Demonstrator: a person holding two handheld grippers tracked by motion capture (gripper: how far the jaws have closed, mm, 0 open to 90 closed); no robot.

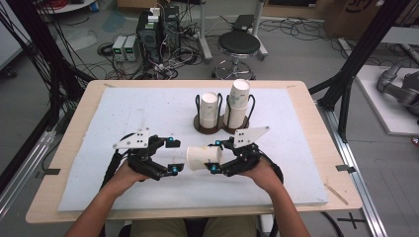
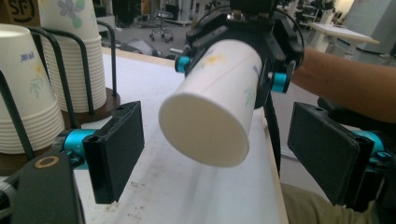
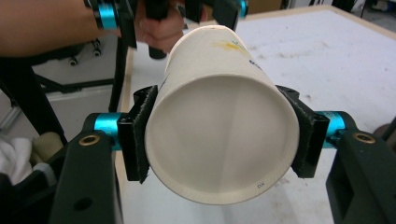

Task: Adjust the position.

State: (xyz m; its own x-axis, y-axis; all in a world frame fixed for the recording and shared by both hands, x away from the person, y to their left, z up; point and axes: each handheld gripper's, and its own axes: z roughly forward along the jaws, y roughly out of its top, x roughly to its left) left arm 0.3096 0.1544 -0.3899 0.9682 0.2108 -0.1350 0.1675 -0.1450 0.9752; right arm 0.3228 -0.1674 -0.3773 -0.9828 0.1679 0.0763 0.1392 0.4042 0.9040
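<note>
Table [image 1: 74,148]: pale wood top, edge bare around the mat.
Mat [image 1: 148,106]: light blue-white sheet, smudged, covered most of the table.
Cup holder [image 1: 221,127]: dark round base with black wire loops, stood at the mat's far middle.
Left stack [image 1: 209,109]: white paper cups, nested upside down, shorter.
Right stack [image 1: 237,101]: taller, leaned a little, just beside the left stack.
Stool [image 1: 239,47]: black round seat, on the floor beyond the table.
Computer towers [image 1: 158,29]: on the floor among tangled cables.
</note>
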